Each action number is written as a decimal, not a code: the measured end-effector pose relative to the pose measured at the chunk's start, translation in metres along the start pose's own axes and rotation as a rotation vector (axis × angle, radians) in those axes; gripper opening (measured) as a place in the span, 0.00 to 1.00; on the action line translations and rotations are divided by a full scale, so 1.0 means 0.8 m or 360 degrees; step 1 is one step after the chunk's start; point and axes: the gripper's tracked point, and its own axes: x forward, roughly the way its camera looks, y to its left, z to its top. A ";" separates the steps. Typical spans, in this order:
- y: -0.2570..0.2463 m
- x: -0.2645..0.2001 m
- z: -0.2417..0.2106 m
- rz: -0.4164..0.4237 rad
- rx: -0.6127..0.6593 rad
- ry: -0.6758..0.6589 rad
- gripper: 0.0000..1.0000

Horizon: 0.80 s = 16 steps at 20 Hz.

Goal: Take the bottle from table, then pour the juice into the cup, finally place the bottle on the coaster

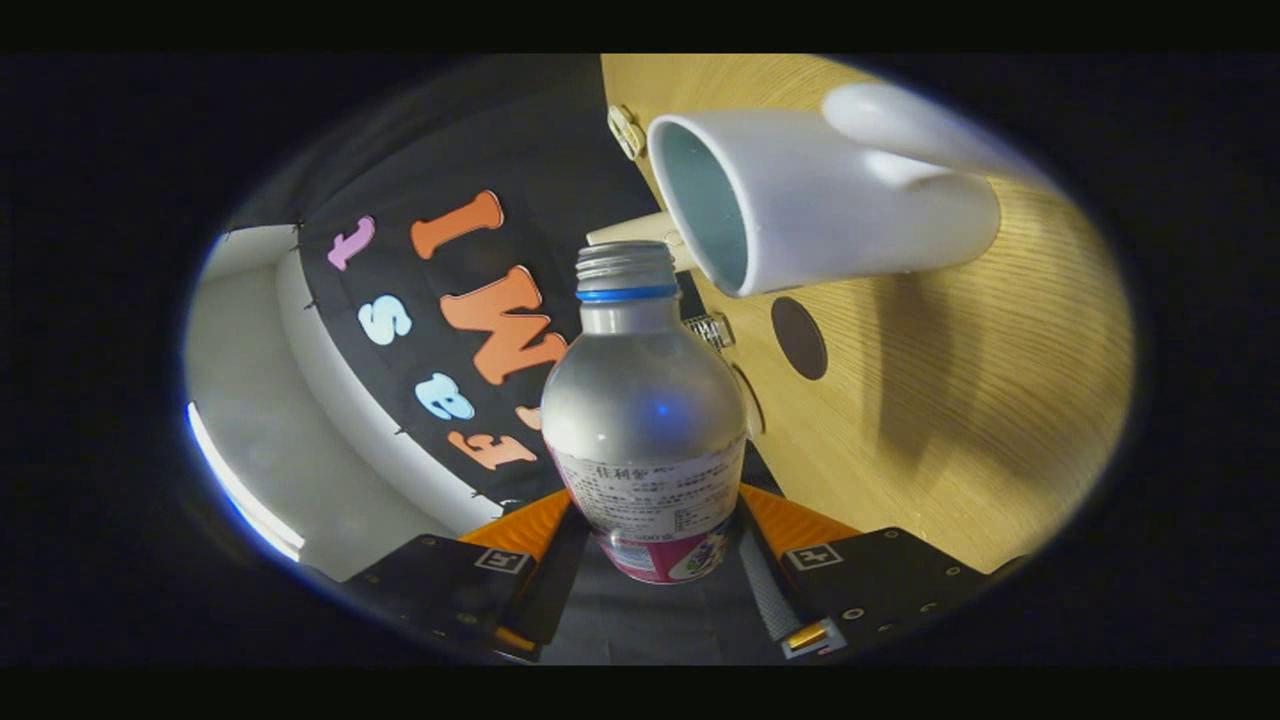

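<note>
Gripper view: fisheye camera mounted on the tool (655,545), looking forward along its two fingers (520,530). The view is rolled hard sideways, so the wooden table (950,420) stands like a wall beside the fingers and the booth's black cloth wall (420,300) fills the other side. Very near range: the bottle (645,400) clamped between the fingers sits directly before the lens, with the white cup (840,210) and the dark round coaster (799,338) just beyond it.
</note>
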 end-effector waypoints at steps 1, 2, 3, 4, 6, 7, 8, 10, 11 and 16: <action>0.004 0.003 0.003 0.0012 0.0031 -0.0005 0.77; 0.013 0.009 0.002 0.0026 0.0058 -0.0004 0.77; 0.017 0.011 0.000 0.0033 0.0070 -0.0003 0.77; 0.019 0.012 0.000 0.0045 0.0079 0.0003 0.77; 0.023 0.009 0.002 0.0068 0.0104 0.0004 0.77; 0.026 0.012 0.005 0.0086 0.0120 0.0002 0.77; 0.029 0.011 0.003 0.0092 0.0128 0.0009 0.77; 0.031 0.008 0.006 0.0103 0.0147 0.0010 0.77; 0.033 0.009 0.006 0.0113 0.0154 0.0009 0.77; 0.045 0.004 0.000 0.0142 0.0152 0.0023 0.77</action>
